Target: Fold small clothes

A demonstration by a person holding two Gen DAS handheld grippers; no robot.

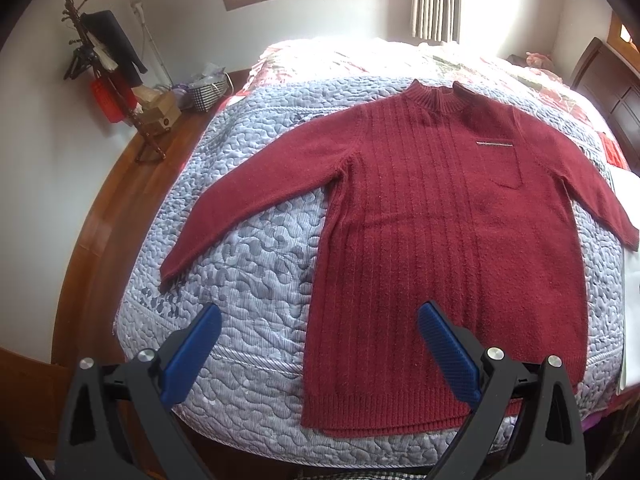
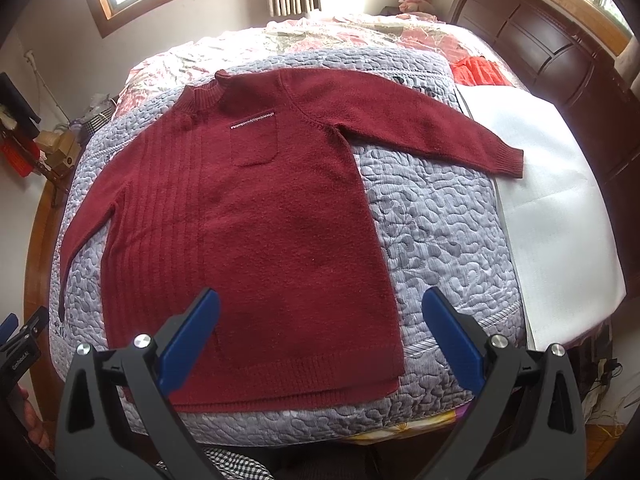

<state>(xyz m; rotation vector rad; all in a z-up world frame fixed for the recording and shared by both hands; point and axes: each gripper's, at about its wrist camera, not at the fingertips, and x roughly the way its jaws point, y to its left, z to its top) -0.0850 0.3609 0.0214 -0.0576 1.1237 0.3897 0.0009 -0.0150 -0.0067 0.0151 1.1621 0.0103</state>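
A dark red knitted sweater (image 1: 432, 216) (image 2: 256, 220) lies flat and face up on a grey quilted pad (image 1: 248, 264) (image 2: 440, 224), collar away from me, both sleeves spread outward. It has a small chest pocket (image 1: 498, 164) (image 2: 254, 142) with a silver trim. My left gripper (image 1: 320, 312) hovers open above the hem's left corner, blue pads wide apart and holding nothing. My right gripper (image 2: 320, 296) hovers open over the hem's right part, also holding nothing. The left gripper's body (image 2: 20, 344) shows at the left edge of the right wrist view.
The pad lies on a bed with a floral cover (image 1: 344, 60) (image 2: 320, 36) and a dark wooden headboard (image 2: 560, 48). A white sheet (image 2: 552, 184) lies right of the pad, beside an orange-red cloth (image 2: 480, 72). A coat stand (image 1: 104, 68) and boxes (image 1: 160, 114) stand at the left.
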